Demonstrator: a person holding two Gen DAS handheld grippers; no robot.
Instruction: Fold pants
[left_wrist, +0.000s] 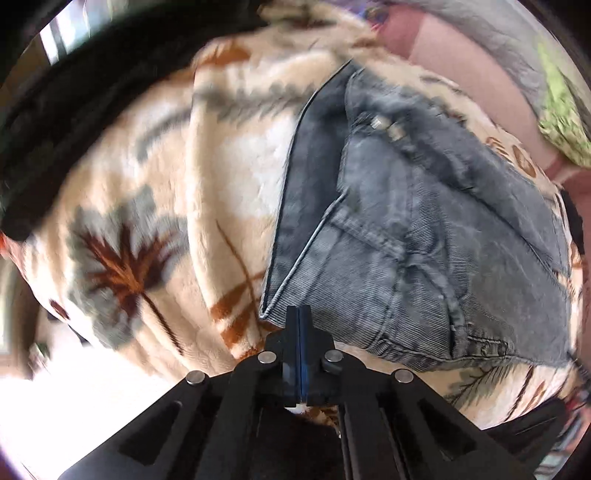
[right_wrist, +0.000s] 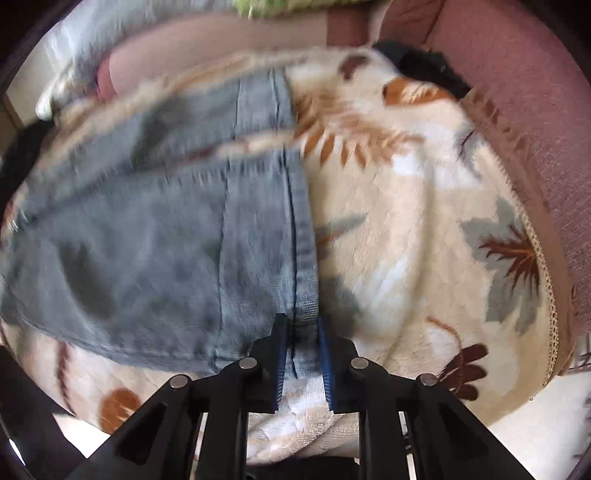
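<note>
Grey-blue denim pants (left_wrist: 413, 236) lie on a cream blanket with a palm-leaf print (left_wrist: 147, 229). In the left wrist view the waist end with zipper and pocket seams shows. My left gripper (left_wrist: 300, 314) is shut, its tips at the near corner of the denim; no cloth shows between the pads. In the right wrist view the pants (right_wrist: 147, 236) lie left of centre, with the leg hems on their right edge. My right gripper (right_wrist: 303, 325) is partly closed around the near hem (right_wrist: 303, 295), which sits between the blue pads.
The blanket (right_wrist: 406, 229) covers a cushion of a reddish-pink sofa (right_wrist: 517, 110). A black item (right_wrist: 424, 62) lies at the far edge of the blanket. A green patterned cloth (left_wrist: 561, 122) and a grey cloth lie at the far right in the left wrist view.
</note>
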